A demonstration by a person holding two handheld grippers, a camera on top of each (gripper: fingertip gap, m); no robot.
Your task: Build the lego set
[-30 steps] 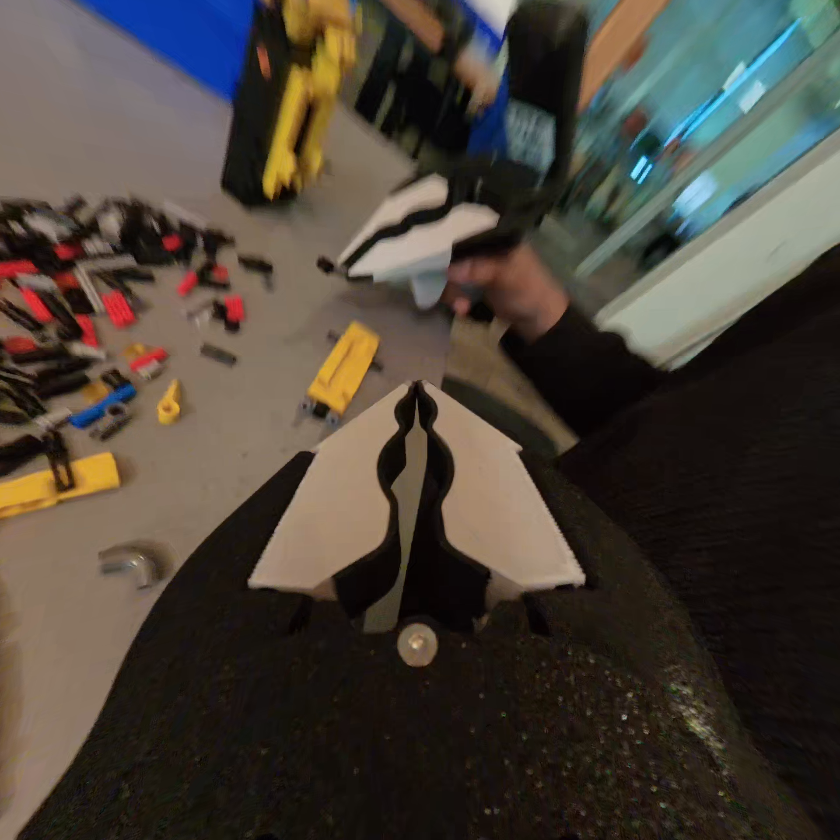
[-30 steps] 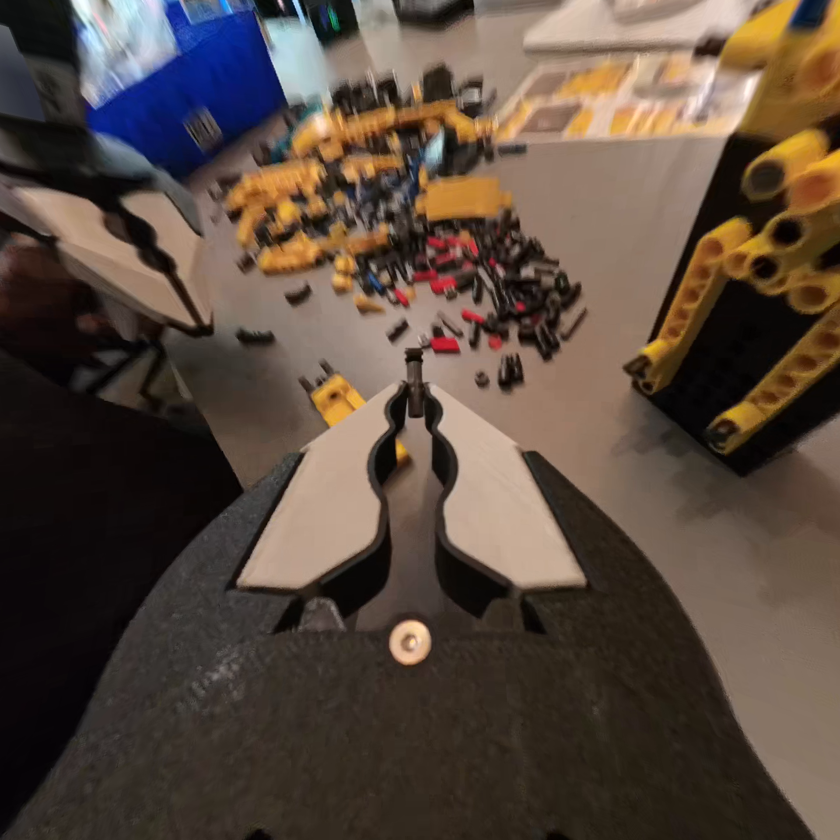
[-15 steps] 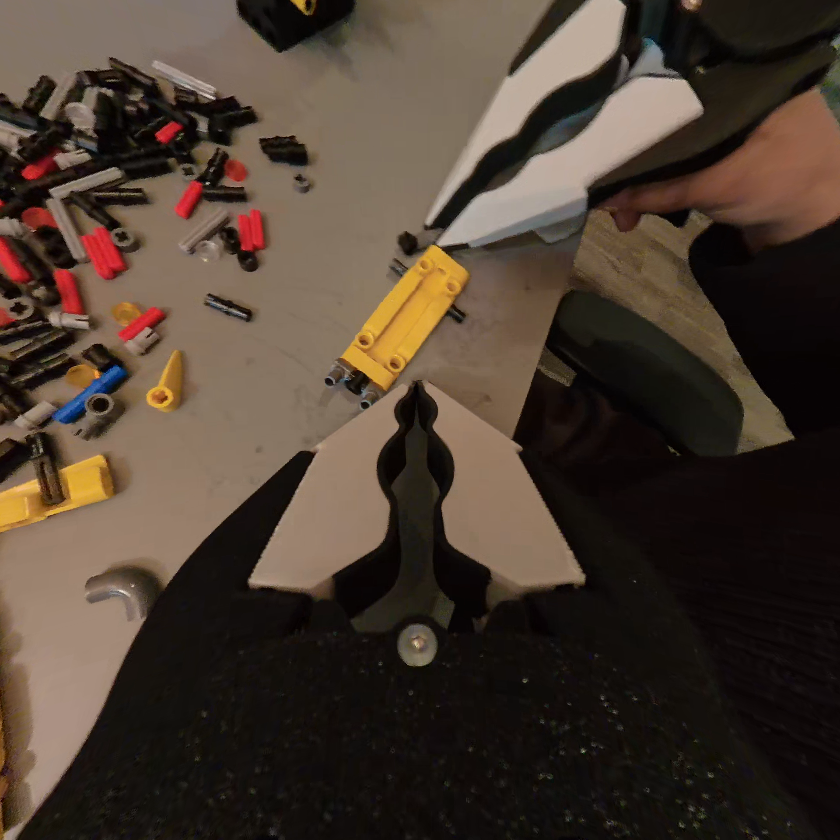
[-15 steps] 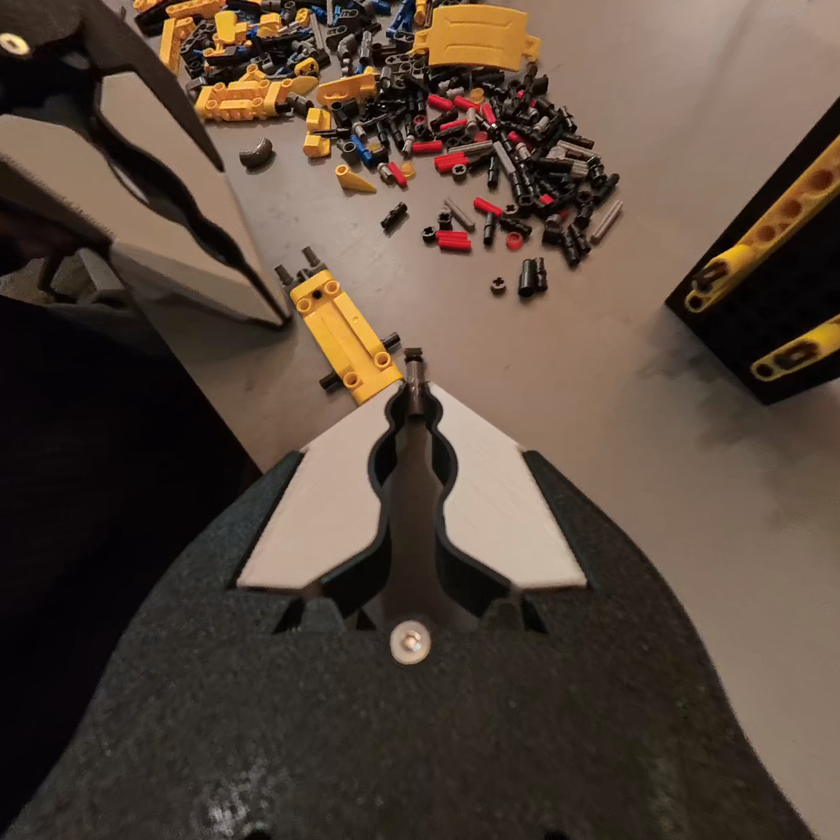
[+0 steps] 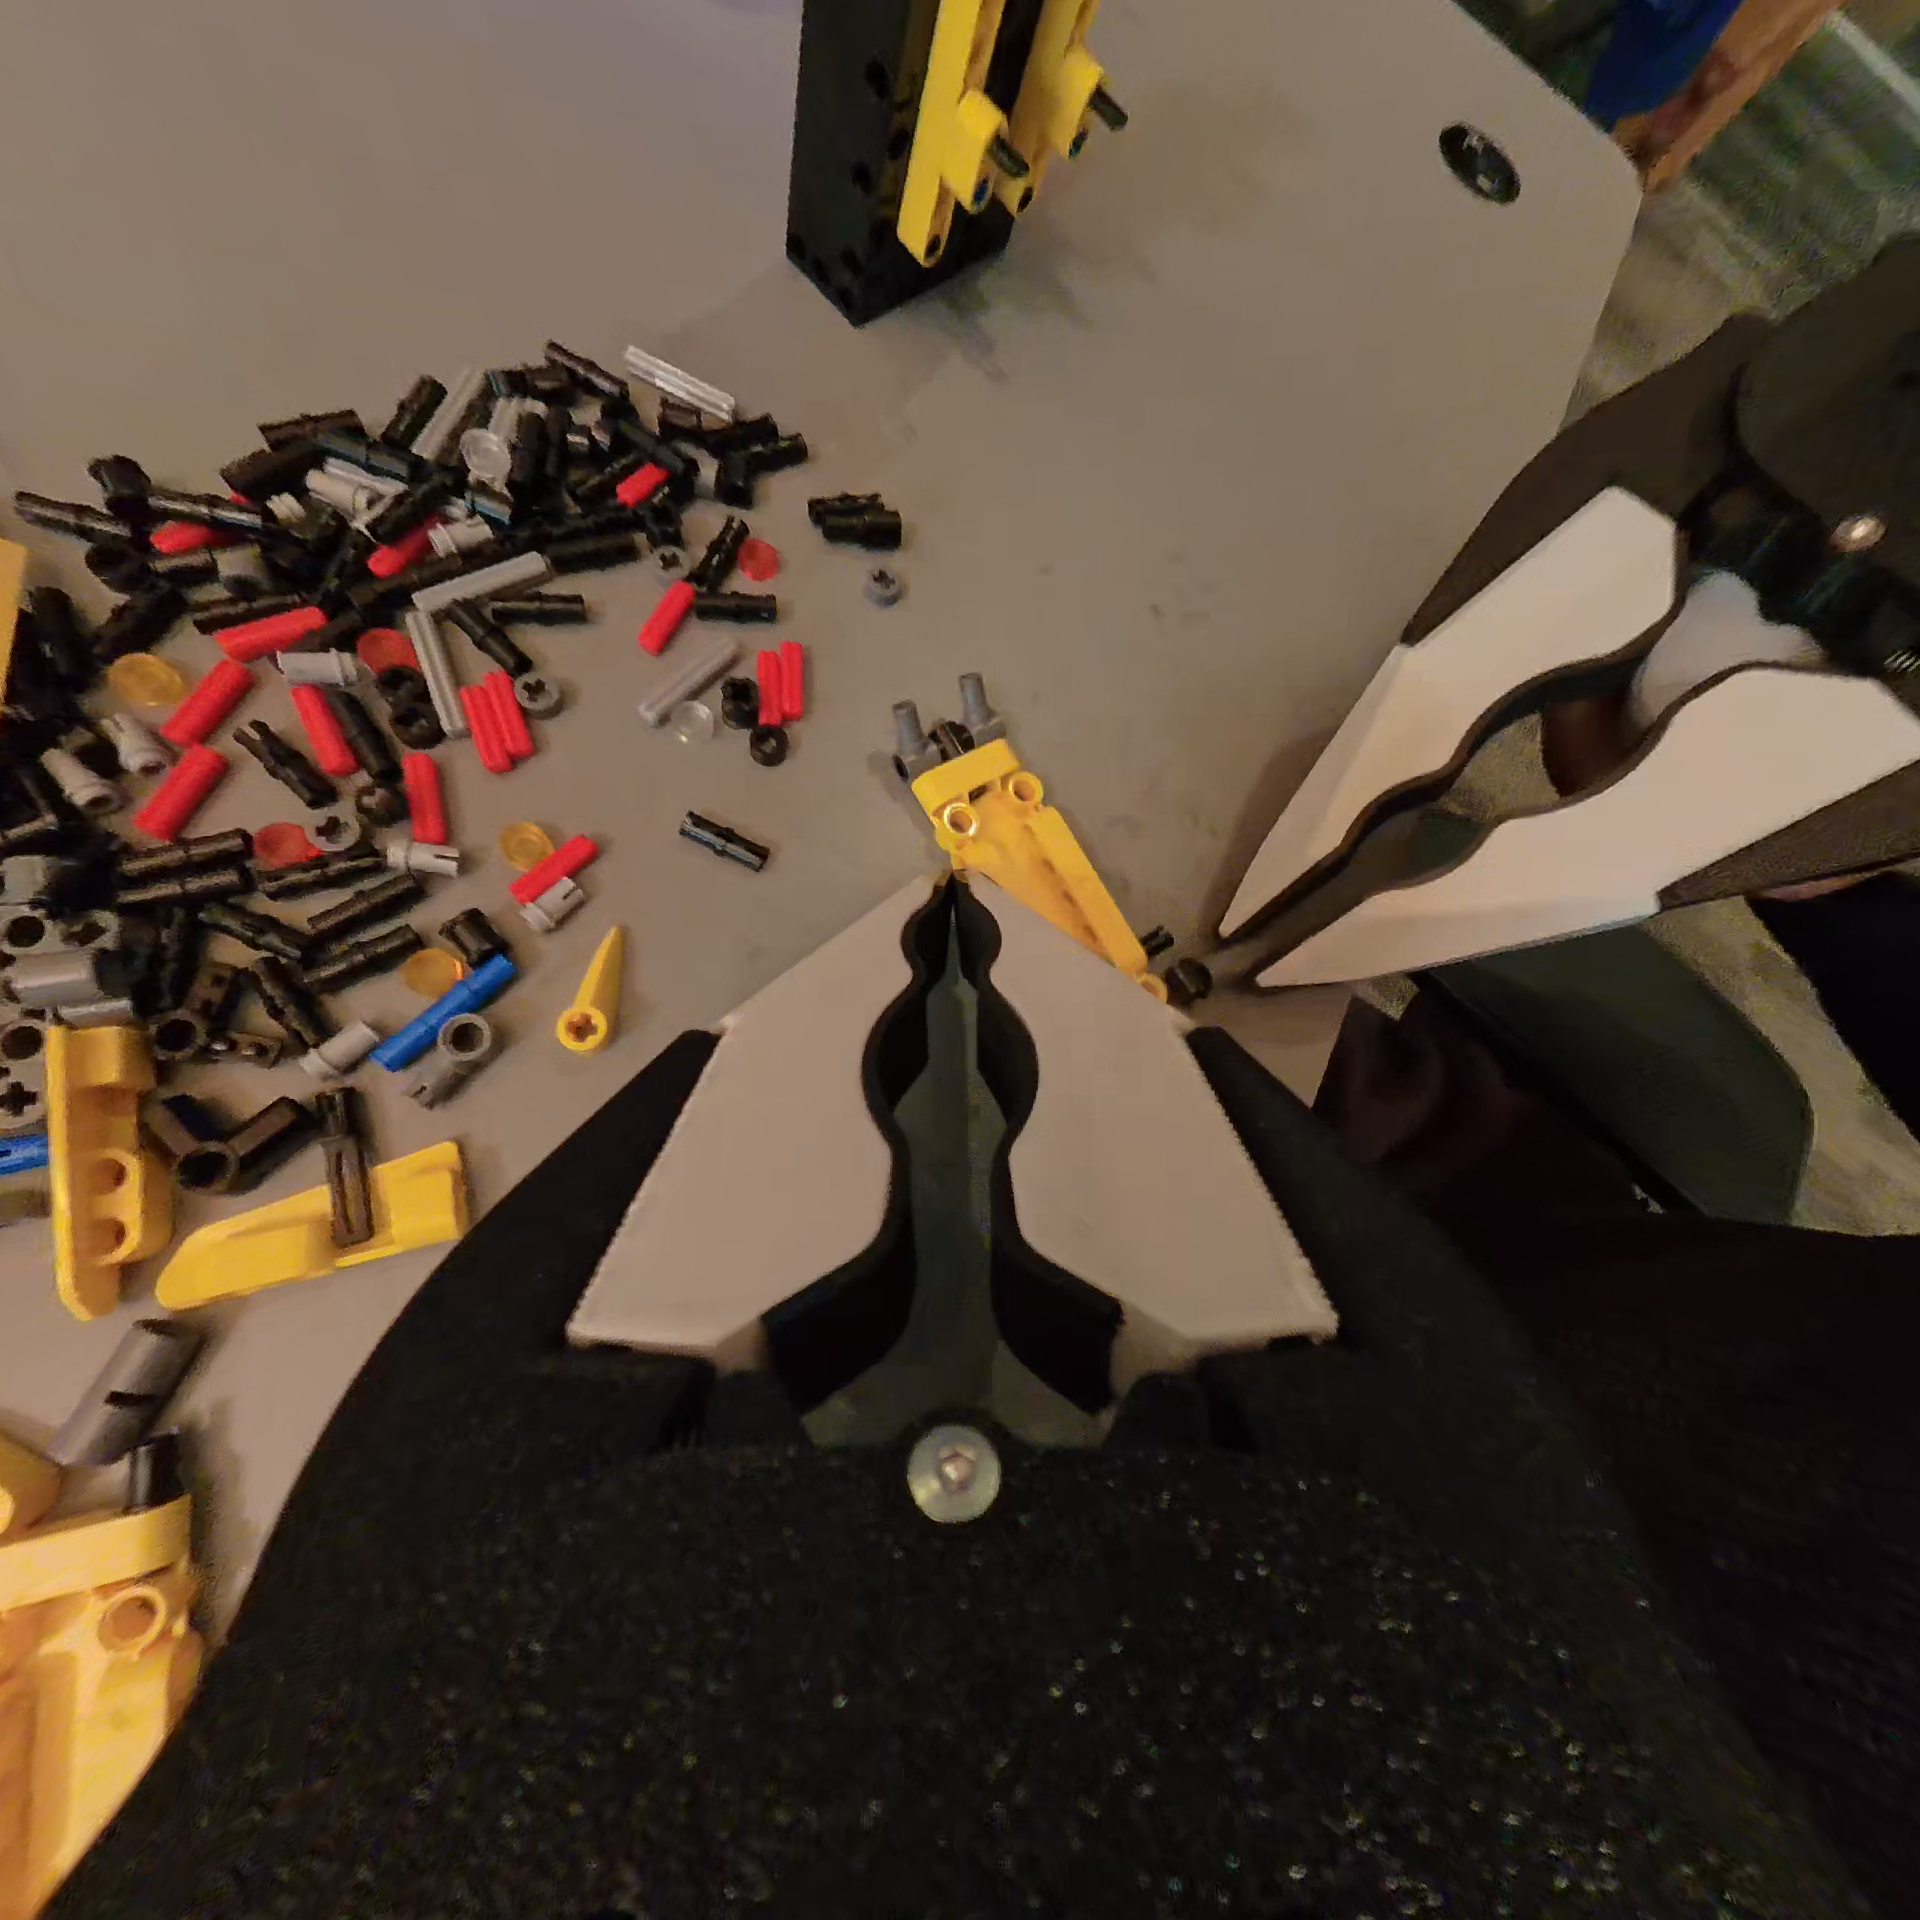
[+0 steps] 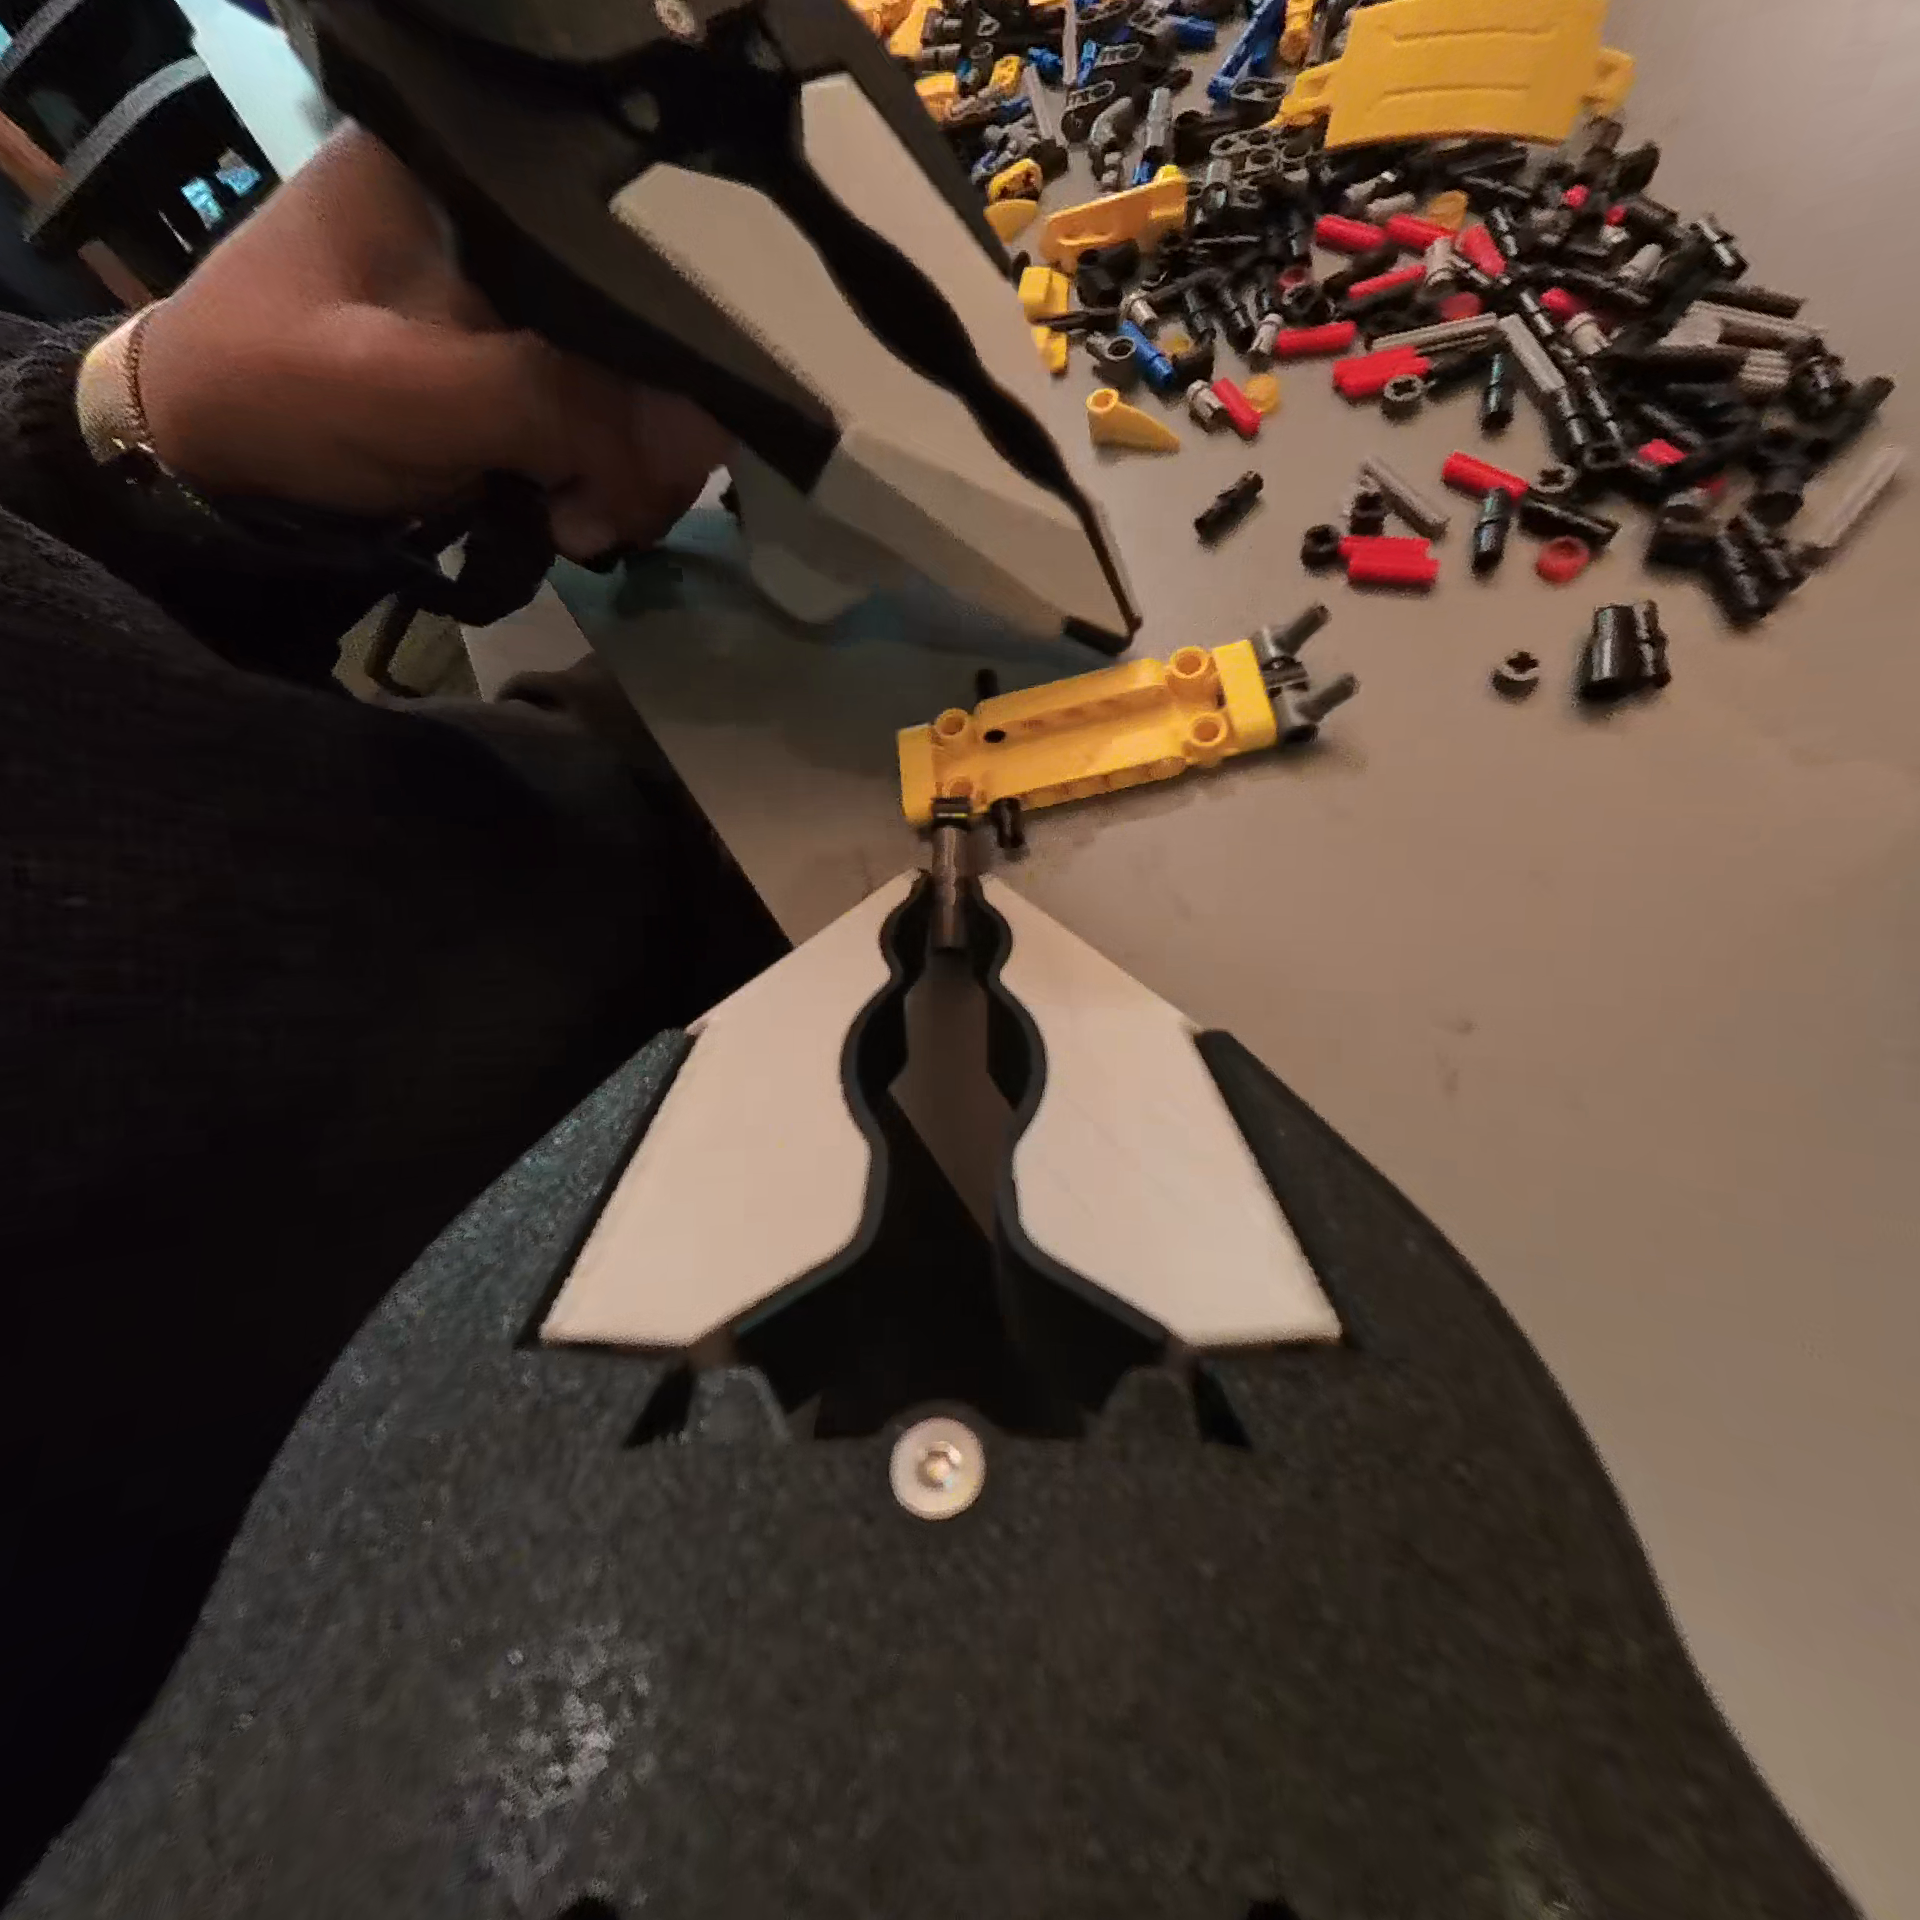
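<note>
A yellow panel piece (image 6: 1091,727) with grey pins (image 6: 1299,675) at one end lies flat near the grey table's edge; it also shows in the left wrist view (image 5: 997,842). My right gripper (image 6: 951,883) is shut on a short black pin (image 6: 948,862), whose free end touches the panel's near long side, beside another black pin stuck in it. In the left wrist view the right gripper (image 5: 1210,961) comes in from the right. My left gripper (image 5: 954,883) is shut and empty, tips just over the panel. From the right wrist view the left gripper (image 6: 1101,629) hovers just behind the panel.
A pile of loose black, red, grey and yellow pieces (image 5: 364,675) spreads left of the panel. A black and yellow tower (image 5: 914,156) stands at the back. A large yellow curved panel (image 6: 1455,73) lies far off. The table edge (image 6: 675,727) runs close by the panel. About 6 centimeters separates my left fingertips from my right.
Both grippers have come down and closed in on the yellow panel. The right gripper has brought its black pin up against the panel's side. Both stay shut.
</note>
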